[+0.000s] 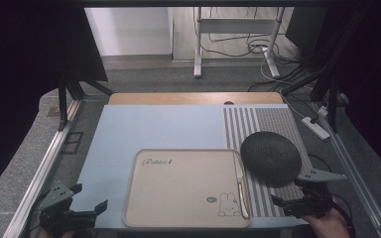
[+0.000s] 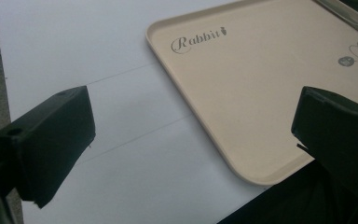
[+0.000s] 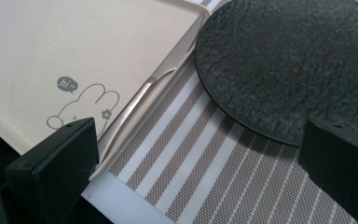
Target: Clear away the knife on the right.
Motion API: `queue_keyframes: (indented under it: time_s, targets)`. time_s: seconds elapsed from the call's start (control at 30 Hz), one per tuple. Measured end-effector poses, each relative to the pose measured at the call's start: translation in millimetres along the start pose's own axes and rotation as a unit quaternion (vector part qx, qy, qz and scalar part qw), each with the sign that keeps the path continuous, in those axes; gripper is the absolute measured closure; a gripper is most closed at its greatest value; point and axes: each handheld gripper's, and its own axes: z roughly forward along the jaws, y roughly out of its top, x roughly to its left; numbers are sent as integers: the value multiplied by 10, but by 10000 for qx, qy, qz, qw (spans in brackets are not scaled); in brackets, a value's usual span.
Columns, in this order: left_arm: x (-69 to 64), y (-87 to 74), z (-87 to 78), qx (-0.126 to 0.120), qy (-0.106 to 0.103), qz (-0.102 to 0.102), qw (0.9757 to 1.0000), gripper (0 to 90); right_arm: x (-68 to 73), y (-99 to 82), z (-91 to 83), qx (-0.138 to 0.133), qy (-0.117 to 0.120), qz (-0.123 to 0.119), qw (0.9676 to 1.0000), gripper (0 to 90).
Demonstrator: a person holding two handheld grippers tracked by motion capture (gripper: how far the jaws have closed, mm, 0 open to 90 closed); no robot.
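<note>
A flat beige plastic tray (image 1: 178, 188) with a little rabbit drawing sits at the near side of the pale blue table top (image 1: 144, 129). A thin silver knife (image 1: 240, 186) lies along the tray's right rim, inside the edge. Just to the right of the tray, a round black plate with a bumpy surface (image 1: 270, 157) rests on a grey and white striped woven mat (image 1: 273, 121). The plate is very close to the knife.

The left gripper (image 1: 82, 201) is at the near left corner of the table, beside the tray. Its two black jaws are spread wide and grasp nothing. The right gripper (image 1: 297, 191) is at the near right, just below the black plate, over the striped mat. Its jaws are spread wide too, with nothing between them. A hand (image 1: 325, 225) grips it from below.
</note>
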Motion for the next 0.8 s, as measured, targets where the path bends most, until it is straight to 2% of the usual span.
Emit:
queue_keyframes:
  time_s: [0.27,0.8]
  targets:
    - [2,4,16,68,-27,-11,10000,0,-11,-46,-64,-28,-74,75,9999,0]
    - [9,7,21,98,-63,-33,9999,2,4,-85,-100,86,-173,23,9998,0]
